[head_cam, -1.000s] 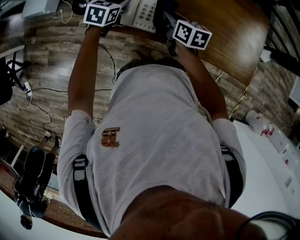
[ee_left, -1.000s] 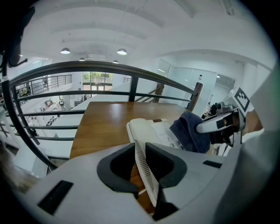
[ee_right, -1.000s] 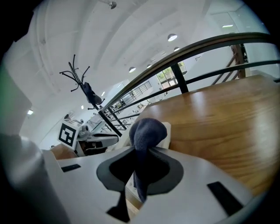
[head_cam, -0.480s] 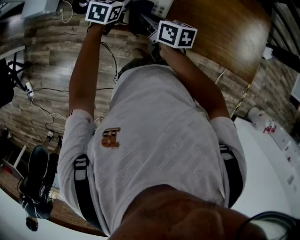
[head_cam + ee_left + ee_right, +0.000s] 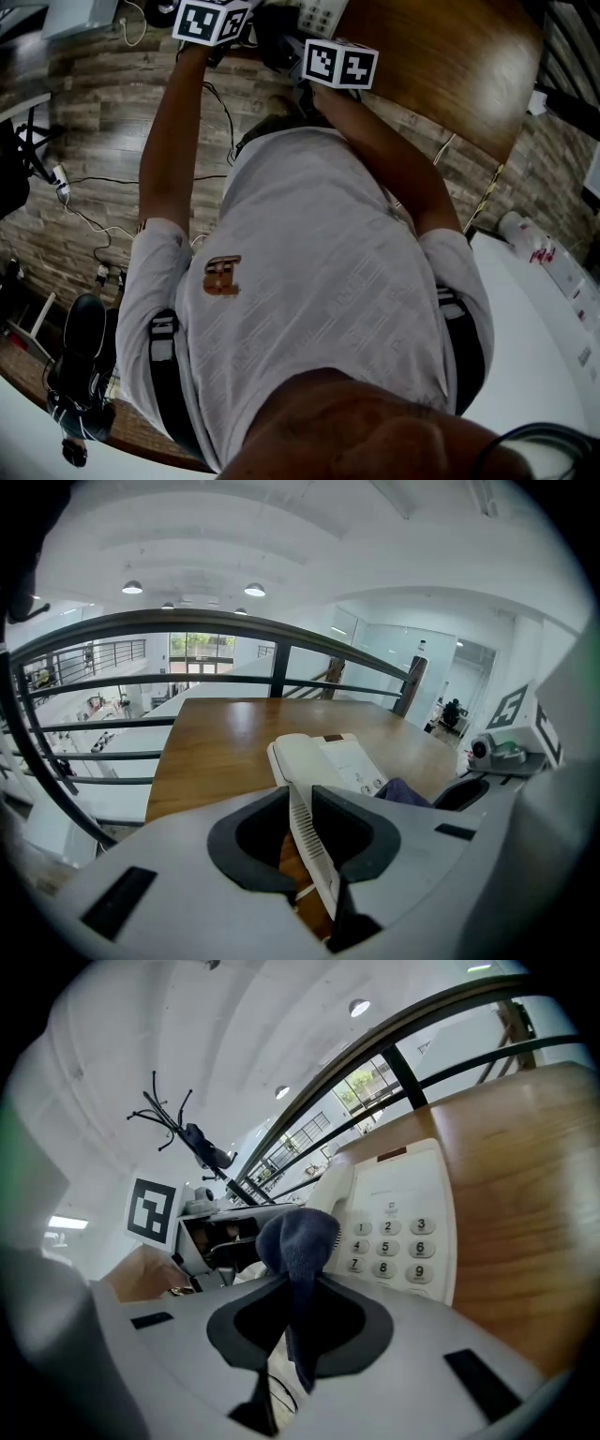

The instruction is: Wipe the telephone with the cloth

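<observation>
A white desk telephone [image 5: 403, 1227] with a keypad lies on the wooden table [image 5: 225, 742]. In the left gripper view my left gripper [image 5: 302, 832] is shut on the near edge of the telephone [image 5: 323, 761], its ribbed side between the jaws. My right gripper [image 5: 298, 1321] is shut on a dark blue cloth [image 5: 298, 1246], whose bunched end rests against the handset side of the phone, left of the keys. In the head view both marker cubes are at the top, left gripper [image 5: 214, 21] and right gripper [image 5: 339, 64], with only a corner of the telephone [image 5: 322, 13] showing.
A dark metal railing [image 5: 187, 630] runs along the table's far side. The table's rounded edge [image 5: 487, 141] is above a wood plank floor [image 5: 84, 122] with cables. A white counter [image 5: 553, 309] stands at right. The person's shirt fills the middle of the head view.
My right gripper has moved left toward the left gripper, carrying the cloth across the phone. Less of the telephone shows in the head view. The left gripper has stayed put.
</observation>
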### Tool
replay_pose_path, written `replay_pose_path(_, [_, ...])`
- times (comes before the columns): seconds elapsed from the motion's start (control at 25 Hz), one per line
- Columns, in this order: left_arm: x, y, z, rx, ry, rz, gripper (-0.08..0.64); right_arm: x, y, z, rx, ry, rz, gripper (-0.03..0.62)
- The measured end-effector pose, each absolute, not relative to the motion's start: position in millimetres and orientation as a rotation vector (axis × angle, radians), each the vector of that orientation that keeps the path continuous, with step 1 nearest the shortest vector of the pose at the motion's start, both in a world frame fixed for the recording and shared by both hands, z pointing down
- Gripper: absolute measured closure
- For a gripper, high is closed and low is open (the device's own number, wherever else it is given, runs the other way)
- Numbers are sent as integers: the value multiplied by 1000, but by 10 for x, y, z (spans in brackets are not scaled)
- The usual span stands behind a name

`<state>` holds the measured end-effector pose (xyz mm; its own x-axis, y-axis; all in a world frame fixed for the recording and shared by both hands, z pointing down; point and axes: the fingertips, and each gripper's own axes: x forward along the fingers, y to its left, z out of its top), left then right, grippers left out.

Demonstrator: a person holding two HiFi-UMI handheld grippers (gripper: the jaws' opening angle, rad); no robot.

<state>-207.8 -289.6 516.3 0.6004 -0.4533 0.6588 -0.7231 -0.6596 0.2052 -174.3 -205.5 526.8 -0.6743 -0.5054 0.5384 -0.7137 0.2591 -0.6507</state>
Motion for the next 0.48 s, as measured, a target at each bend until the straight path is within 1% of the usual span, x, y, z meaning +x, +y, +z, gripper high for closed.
replay_pose_path(0.48, [-2108, -2881, 5128, 2366, -964, 791, 483, -1040, -1934, 5441, 1240, -2180, 1365, 520])
